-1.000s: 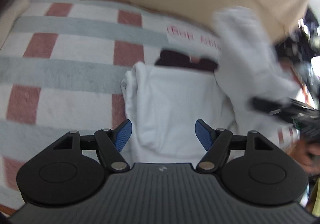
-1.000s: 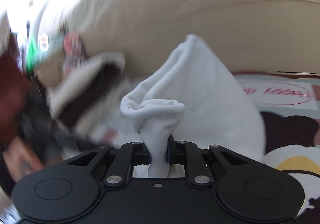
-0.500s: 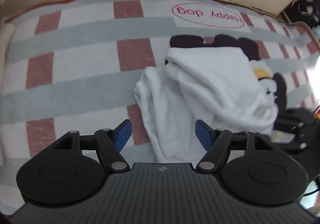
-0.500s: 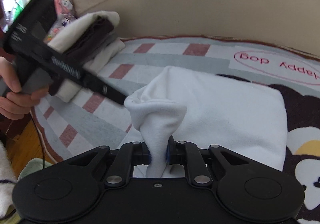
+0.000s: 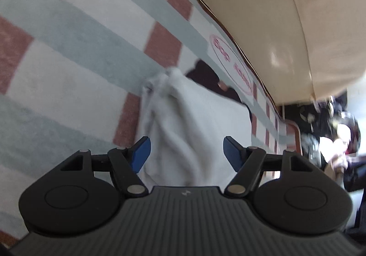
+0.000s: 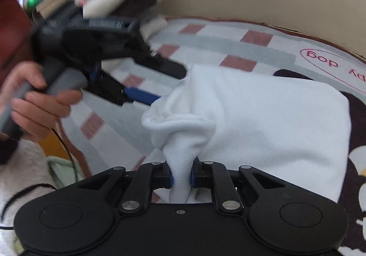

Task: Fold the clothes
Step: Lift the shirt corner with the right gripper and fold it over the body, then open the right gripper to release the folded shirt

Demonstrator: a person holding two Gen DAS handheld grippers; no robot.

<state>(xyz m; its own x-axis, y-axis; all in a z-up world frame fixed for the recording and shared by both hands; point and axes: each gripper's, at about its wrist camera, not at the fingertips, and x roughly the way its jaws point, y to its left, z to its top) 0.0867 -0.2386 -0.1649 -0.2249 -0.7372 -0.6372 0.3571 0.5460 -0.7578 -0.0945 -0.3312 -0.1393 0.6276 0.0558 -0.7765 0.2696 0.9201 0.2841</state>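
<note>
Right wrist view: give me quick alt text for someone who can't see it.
The right gripper is shut on a bunched corner of a white garment lying on a checked blanket. To the left, a hand holds the left gripper, open, at the garment's far edge.

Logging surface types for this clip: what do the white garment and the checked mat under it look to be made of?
White garment: soft, matte, fleece-like knit, probably; it bunches into thick rounded folds where the right gripper pinches it. Checked mat: looks like short-pile plush or terry with a printed pattern; its surface is fuzzy and without shine. Blur keeps the weave uncertain.
</note>
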